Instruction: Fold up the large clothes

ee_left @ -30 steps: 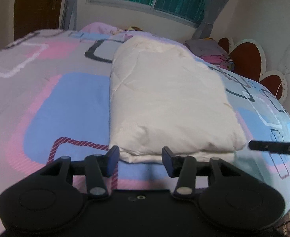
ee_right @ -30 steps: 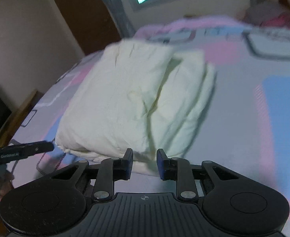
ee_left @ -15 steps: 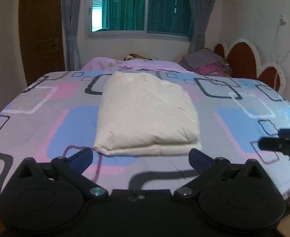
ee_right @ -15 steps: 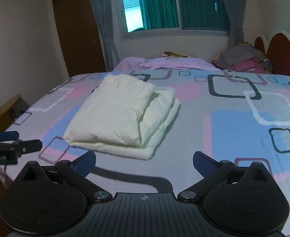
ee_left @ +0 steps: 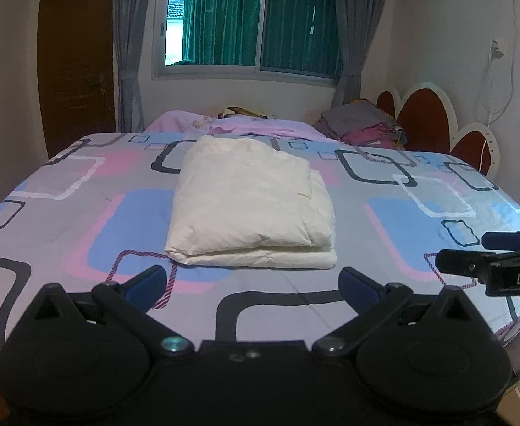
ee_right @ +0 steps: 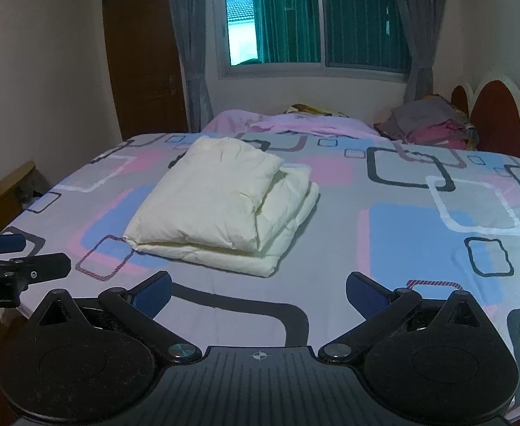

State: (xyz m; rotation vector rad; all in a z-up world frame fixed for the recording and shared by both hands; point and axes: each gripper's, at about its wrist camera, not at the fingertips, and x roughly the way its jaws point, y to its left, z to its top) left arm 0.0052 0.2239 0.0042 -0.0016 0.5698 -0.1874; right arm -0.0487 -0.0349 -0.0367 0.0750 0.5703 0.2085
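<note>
A cream garment point(ee_left: 249, 206) lies folded into a thick rectangle on the patterned bed point(ee_left: 82, 213); it also shows in the right wrist view point(ee_right: 221, 206). My left gripper point(ee_left: 253, 284) is open and empty, held back above the bed's near edge, short of the garment. My right gripper point(ee_right: 258, 291) is open and empty too, back from the garment's near right corner. The right gripper's tip shows at the right edge of the left wrist view point(ee_left: 490, 266), and the left gripper's tip at the left edge of the right wrist view point(ee_right: 18, 266).
A pile of grey and pink clothes point(ee_left: 363, 127) sits at the far right of the bed by the red headboard point(ee_left: 430, 120). A pink blanket point(ee_left: 231, 124) lies at the far edge under the window. A brown door point(ee_right: 143, 64) stands at the left.
Both grippers have opened wide, let go of the garment's near edge and pulled back and up from it. The folded garment stays where it lay.
</note>
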